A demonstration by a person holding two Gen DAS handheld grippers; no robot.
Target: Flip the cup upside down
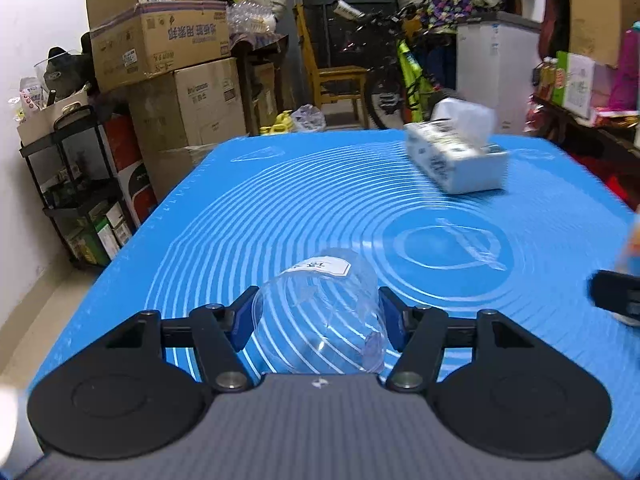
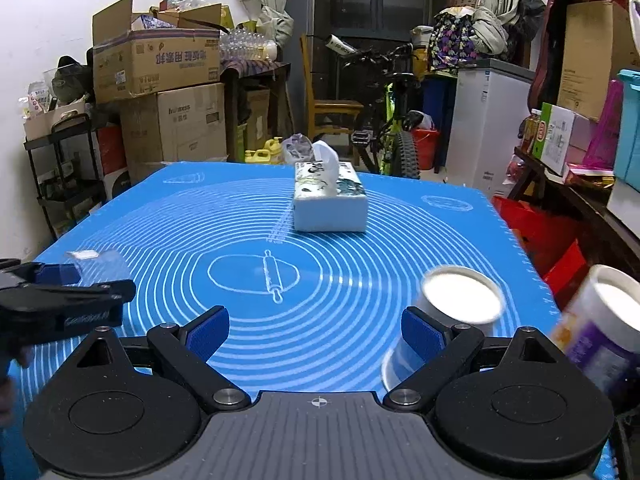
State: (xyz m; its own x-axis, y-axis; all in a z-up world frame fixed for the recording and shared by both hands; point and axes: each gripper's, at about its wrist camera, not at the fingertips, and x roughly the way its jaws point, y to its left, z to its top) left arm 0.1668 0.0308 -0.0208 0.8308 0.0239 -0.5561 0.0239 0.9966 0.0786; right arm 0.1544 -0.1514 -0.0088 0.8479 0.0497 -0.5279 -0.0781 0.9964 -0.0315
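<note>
A: Where is the clear plastic cup point(image 1: 320, 312) with the white label sitting?

B: It is being gripped between the blue pads of the left gripper point(image 1: 316, 318), tilted above the blue silicone baking mat point(image 1: 280, 208).

A: And the right gripper point(image 2: 316, 330)?

B: Its jaws are standing wide apart, holding nothing. A white paper cup point(image 2: 456, 300) is lying just beside its right finger, a white tissue box point(image 2: 330, 200) farther off.

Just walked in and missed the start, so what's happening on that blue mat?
The left gripper has its pads closed on a clear plastic cup, tilted above the blue mat. The right gripper is open and empty beside a white paper cup. A tissue box sits farther back.
</note>
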